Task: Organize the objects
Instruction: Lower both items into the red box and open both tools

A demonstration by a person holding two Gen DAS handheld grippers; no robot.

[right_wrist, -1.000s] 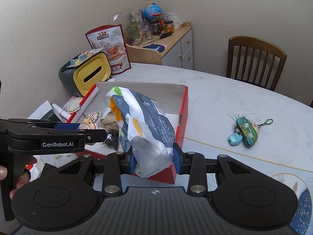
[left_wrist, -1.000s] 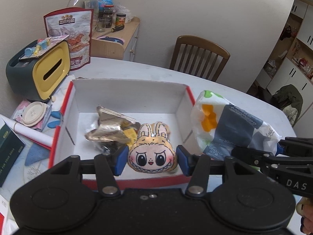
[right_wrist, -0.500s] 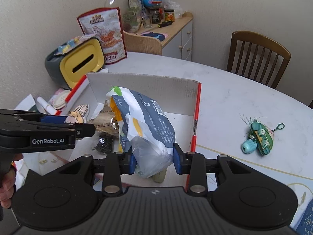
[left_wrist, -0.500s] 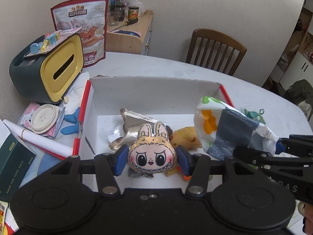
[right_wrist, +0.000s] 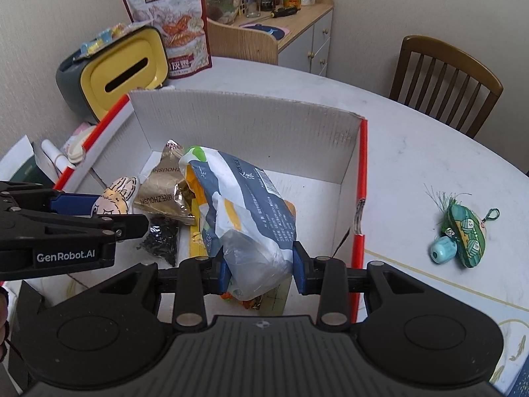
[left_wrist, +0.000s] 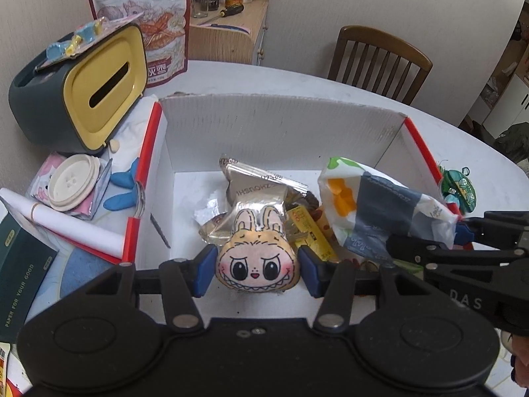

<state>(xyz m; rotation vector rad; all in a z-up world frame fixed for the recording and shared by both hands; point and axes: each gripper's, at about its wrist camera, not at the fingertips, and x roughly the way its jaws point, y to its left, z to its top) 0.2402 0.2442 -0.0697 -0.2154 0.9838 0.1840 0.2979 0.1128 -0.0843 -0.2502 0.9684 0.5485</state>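
Plush bunny face [left_wrist: 258,264] and snack bag [right_wrist: 244,221], each clamped in our jaws, now hang lower over the box [left_wrist: 281,122], mid-frame. Looks like drop-off time next.

Snack packets [left_wrist: 261,188] in box [left_wrist: 281,125]; tissue holder [left_wrist: 82,89] left, keychain [right_wrist: 466,235] right.

Both wrist fisheyes look steeply down, close in, over the near wall of the white corrugated box with red edges [left_wrist: 281,125] [right_wrist: 244,122]. Left view sits toward its left side, right view toward its right. Shared: box interior, yellow-faced grey tissue holder [left_wrist: 99,82] [right_wrist: 129,69], brown wooden chair [left_wrist: 380,56] [right_wrist: 446,79].
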